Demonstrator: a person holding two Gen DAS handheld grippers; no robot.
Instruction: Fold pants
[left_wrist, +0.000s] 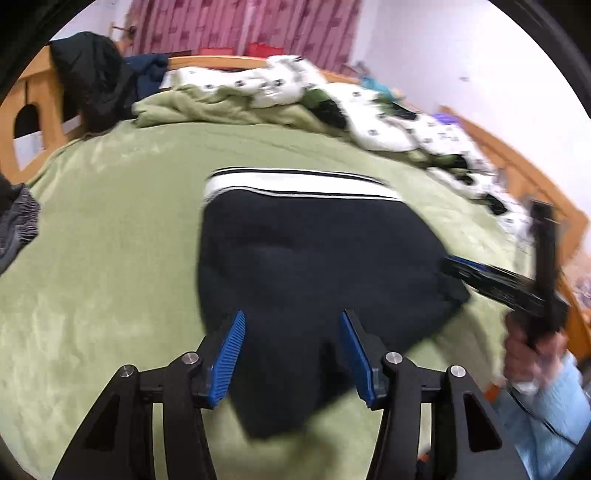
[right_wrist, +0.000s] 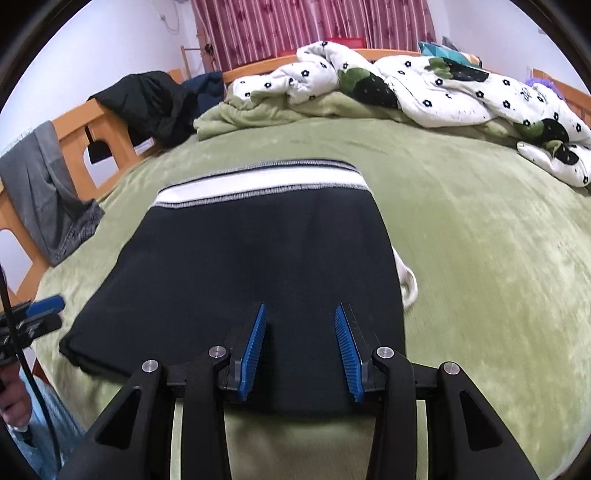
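The folded black knit pants (right_wrist: 258, 266), with a white, grey-edged waistband (right_wrist: 258, 184) at the far end, lie flat in the middle of the bed's green plush blanket (right_wrist: 480, 258). The left tool (left_wrist: 291, 325) hangs over the near edge of the pants, its blue ribbed pads parted with nothing clamped between them. The right tool (right_wrist: 300, 317) hovers over the near hem, jaws likewise apart and holding nothing. A white flower-print quilt (right_wrist: 424, 85) lies bunched along the far side, near a wooden bed rail (right_wrist: 74, 125).

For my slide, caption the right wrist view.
Right tool open above folded black pants on green blanket.
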